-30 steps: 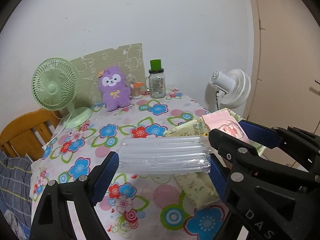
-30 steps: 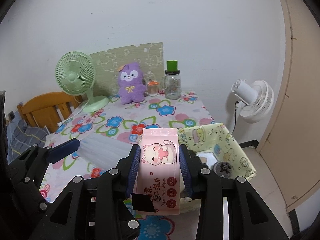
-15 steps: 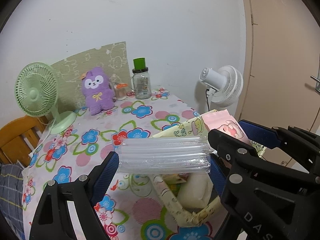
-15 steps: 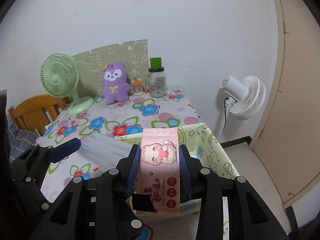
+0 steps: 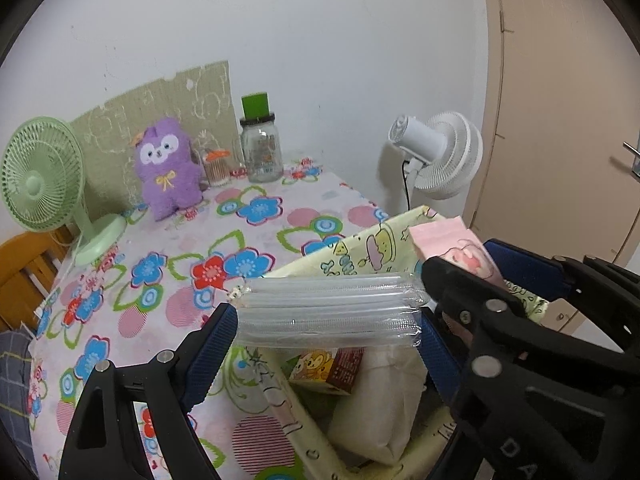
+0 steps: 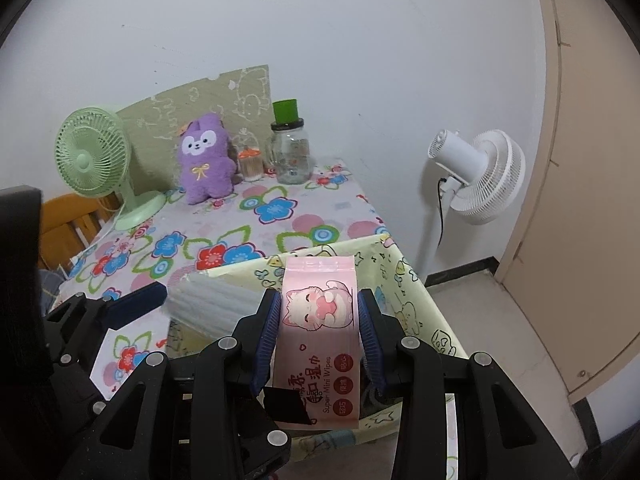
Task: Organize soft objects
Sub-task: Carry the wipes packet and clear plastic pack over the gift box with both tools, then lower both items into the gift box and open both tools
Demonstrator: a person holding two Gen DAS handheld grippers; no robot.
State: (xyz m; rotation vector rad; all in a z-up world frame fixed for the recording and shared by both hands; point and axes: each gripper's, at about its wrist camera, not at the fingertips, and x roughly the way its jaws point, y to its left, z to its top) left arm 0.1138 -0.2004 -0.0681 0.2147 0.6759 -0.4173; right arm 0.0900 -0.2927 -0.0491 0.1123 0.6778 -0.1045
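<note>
A clear flat pack of face masks (image 5: 328, 312) spans my left gripper (image 5: 326, 320). Its blue pads still touch both ends while the jaws are opening. It hangs over the yellow cartoon-print fabric basket (image 5: 360, 248), which holds a small bear-print box (image 5: 328, 368) and a white soft pack (image 5: 380, 412). My right gripper (image 6: 320, 300) is shut on a pink wet-wipes pack (image 6: 320, 320), also above the basket (image 6: 404, 292). The mask pack (image 6: 216, 300) lies just left of it.
The floral-cloth table (image 5: 160, 280) carries a purple plush (image 5: 168, 168), a green desk fan (image 5: 40, 184), a green-lidded glass jar (image 5: 262, 152) and a small toothpick jar (image 5: 218, 166). A white floor fan (image 5: 440, 152) stands by a beige door. A wooden chair (image 5: 24, 260) is at the left.
Both grippers have travelled rightward and slightly down, from above the table to above the basket, whose inside now shows. Each still carries its pack.
</note>
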